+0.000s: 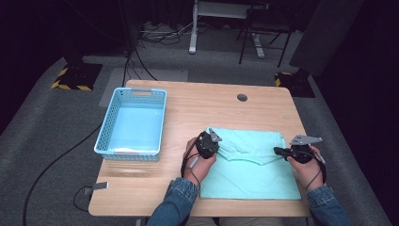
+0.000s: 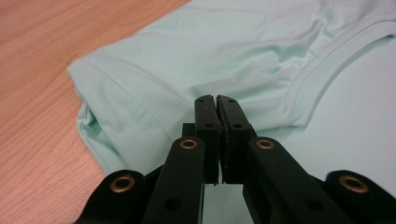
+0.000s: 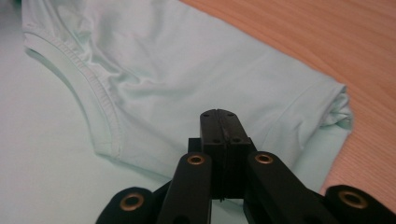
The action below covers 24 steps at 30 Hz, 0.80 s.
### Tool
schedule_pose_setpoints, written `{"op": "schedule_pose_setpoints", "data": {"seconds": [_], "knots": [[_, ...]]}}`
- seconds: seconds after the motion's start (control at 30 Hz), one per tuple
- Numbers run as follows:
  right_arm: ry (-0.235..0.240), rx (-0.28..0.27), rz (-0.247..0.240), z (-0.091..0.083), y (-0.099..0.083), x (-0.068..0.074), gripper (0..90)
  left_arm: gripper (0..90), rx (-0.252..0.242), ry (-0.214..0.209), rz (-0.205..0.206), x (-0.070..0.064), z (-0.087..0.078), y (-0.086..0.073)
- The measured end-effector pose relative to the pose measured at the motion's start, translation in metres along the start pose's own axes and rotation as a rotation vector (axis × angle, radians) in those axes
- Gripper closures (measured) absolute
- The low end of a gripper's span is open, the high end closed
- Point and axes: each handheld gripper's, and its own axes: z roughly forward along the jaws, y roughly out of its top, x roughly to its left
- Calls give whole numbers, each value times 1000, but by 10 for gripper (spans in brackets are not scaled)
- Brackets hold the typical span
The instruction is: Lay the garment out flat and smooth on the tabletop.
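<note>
High view: mint shirt flat on counter, left tool & right tool over its folded top edge.
Left gripper view: left tool jaws closed, nothing between.
Right gripper view: right tool jaws closed, nothing held.

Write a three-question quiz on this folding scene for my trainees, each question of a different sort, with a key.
1. True or false: the pale mint cotton T-shirt lies inside the light blue perforated plastic basket.
2. The jaws of the left hand-held gripper are: A wide open, B closed together.
3. Fill in: the right hand-held gripper is over the shirt's ___ part, near the ribbed neckline.

Key: 1 false, it lies on the light wooden table; 2 B; 3 folded-over.
</note>
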Motion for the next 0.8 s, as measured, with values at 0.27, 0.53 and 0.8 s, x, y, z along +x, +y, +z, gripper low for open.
{"op": "schedule_pose_setpoints", "data": {"seconds": [0.27,0.53,0.8], "knots": [[19,15,-28,-4,-5,10,551,876,-66,4,29,-12,-19,10],[34,55,-8,8,-17,6,690,876,-91,-3,23,-13,-23,12],[8,24,-20,0,-12,8,883,876,-99,-21,21,-16,-25,7]]}}
